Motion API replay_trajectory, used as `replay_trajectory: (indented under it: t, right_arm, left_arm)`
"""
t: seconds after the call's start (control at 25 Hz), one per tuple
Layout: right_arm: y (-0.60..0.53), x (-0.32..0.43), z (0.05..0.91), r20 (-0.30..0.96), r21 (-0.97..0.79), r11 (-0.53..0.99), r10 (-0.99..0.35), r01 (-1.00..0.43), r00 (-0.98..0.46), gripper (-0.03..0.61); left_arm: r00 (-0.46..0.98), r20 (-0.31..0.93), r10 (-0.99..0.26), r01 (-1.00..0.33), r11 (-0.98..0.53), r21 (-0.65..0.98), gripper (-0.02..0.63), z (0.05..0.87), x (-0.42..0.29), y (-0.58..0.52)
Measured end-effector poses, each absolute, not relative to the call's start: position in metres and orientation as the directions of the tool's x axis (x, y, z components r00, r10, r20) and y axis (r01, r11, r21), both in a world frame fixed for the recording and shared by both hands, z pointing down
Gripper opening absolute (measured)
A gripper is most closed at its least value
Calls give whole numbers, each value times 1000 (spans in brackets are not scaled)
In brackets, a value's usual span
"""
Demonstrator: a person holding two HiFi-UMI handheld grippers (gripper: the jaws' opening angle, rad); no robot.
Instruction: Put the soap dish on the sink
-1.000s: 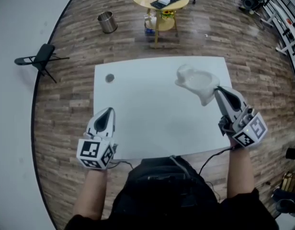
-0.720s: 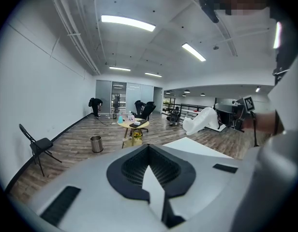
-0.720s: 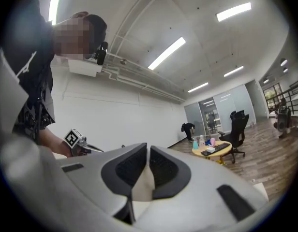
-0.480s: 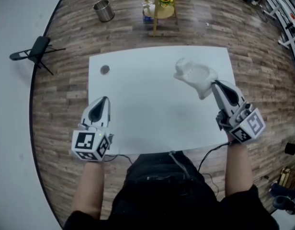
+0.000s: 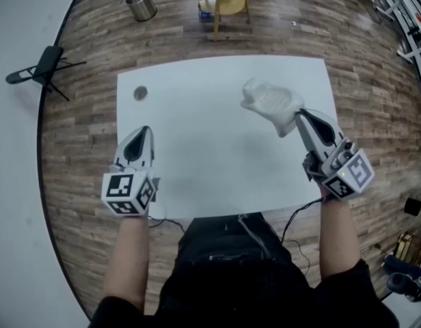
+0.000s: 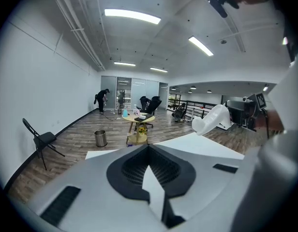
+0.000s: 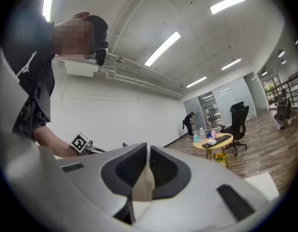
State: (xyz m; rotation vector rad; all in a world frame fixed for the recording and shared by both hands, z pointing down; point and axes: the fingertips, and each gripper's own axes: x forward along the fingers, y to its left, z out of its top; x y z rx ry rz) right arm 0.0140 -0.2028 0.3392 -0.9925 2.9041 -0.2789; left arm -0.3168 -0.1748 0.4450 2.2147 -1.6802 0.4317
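White and glossy, that's the soap dish (image 5: 268, 104), and the right tongs (image 5: 297, 113) have it pinched by its near edge, so it sticks out straight ahead of their tips! It's a shallow, rounded tray with soft curved sides, thicker at the end farthest from the tongs, and there's a cluster of small marks in its hollow, too small to make out. Seen from the head view it sits tipped rather than flat. The right gripper view shows a thin pale sliver of the dish caught between the dark ribbed pads, both closed onto it. From the left gripper view the dish shows ahead and off to the right, slanted, with its lower end raised off the white surface (image 5: 217, 162). The left tongs (image 5: 143, 130) are well apart from the dish, over the near left part of the surface, tips brought together with nothing between them. A small grey round spot (image 5: 140, 93) lies on the surface just beyond the left tongs, far across from the right pair.
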Motion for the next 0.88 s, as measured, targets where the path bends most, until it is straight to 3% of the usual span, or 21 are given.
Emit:
replay_trajectory:
  t: [0.88]
  right_arm:
    - [-218, -8, 395, 49, -209, 768, -610, -606, -791, 31]
  left_arm:
    - [297, 482, -824, -952, -297, 80, -11, 496, -308, -208]
